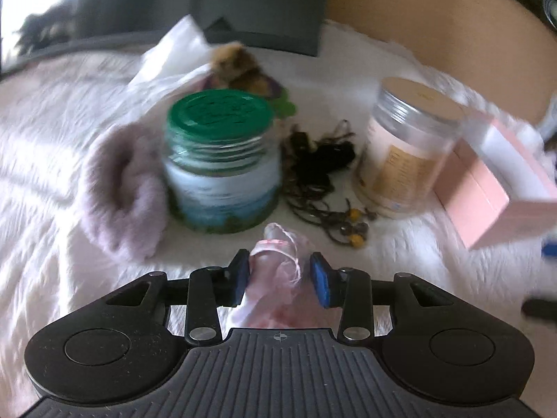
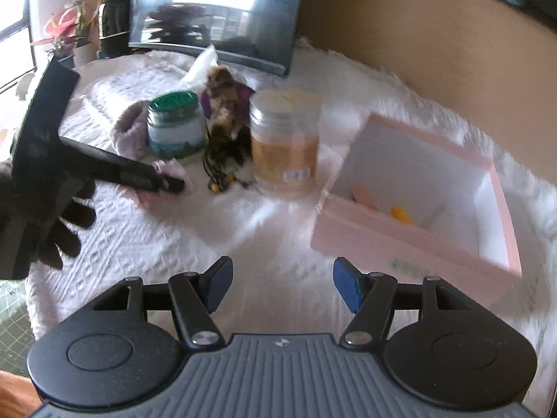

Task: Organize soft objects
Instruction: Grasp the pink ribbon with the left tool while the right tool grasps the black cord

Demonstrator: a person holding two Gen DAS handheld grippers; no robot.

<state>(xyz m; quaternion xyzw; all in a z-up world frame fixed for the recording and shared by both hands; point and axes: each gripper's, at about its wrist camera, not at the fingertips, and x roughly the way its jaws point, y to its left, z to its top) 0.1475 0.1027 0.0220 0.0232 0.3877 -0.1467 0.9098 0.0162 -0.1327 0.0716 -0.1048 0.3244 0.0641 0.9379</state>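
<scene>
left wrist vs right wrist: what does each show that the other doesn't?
Left wrist only: a pale pink cloth between the left claw pads, near contact.

Right wrist only: the pink box interior, holding an orange item and a pink item; the right claw, open and empty.

Both: green-lid jar, tan-lid jar, purple fuzzy item.

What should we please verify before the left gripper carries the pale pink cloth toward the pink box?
1. Left gripper around the pale pink crumpled cloth: ok; firm clamp: cannot tell.
2. Cloth lifted off the white quilted bed cover: cannot tell.
3. Pink open-topped box has room inside: ok.
4. Clear tan-lidded plastic jar stands beside the box, close to the path: not ok.
5. Right gripper open, empty: ok.
</scene>
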